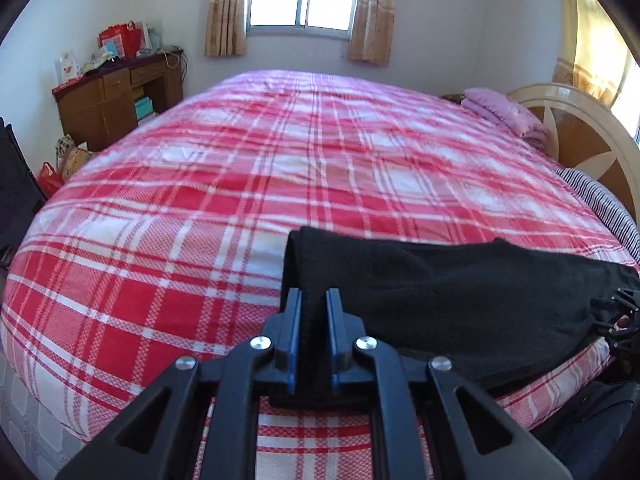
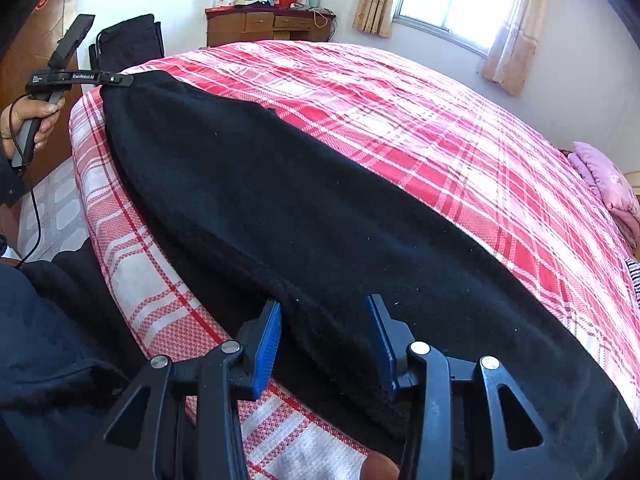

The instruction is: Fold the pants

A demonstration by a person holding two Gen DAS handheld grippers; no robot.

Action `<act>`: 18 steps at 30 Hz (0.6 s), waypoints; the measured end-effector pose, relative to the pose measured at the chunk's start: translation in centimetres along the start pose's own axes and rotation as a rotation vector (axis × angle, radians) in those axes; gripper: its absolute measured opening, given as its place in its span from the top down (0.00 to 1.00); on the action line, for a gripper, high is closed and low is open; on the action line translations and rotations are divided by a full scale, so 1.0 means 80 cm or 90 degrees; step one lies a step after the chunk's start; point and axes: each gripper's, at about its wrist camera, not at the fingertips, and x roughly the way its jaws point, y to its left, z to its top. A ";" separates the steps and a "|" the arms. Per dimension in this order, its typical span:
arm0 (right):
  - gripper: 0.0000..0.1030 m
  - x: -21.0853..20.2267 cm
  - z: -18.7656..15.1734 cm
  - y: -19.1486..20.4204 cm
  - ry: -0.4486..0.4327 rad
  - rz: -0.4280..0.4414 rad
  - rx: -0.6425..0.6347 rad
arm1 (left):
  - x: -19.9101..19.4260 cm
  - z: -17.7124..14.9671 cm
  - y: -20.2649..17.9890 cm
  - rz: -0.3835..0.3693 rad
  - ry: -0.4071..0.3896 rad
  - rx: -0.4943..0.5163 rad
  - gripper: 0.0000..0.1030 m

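Left gripper point(image 1: 313, 300) fingers pinch the black pants point(image 2: 280, 208); right gripper point(image 2: 324, 312) fingers spread, apparently straddling them.

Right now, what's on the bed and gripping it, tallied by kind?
Black pants: 1
Pink folded bedding: 1
Grippers: 2, the left gripper shut on the pants, the right gripper with jaws open around the pants' edge
Total: 4
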 end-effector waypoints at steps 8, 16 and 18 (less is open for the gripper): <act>0.48 -0.022 -0.012 -0.016 0.014 -0.032 0.017 | 0.002 -0.011 -0.002 0.034 0.016 0.010 0.66; 0.48 -0.098 -0.065 -0.077 0.011 -0.131 0.102 | -0.055 0.011 -0.042 0.040 -0.073 0.058 0.42; 0.48 -0.118 -0.086 -0.107 0.021 -0.171 0.147 | -0.056 0.014 -0.076 -0.003 -0.071 0.100 0.42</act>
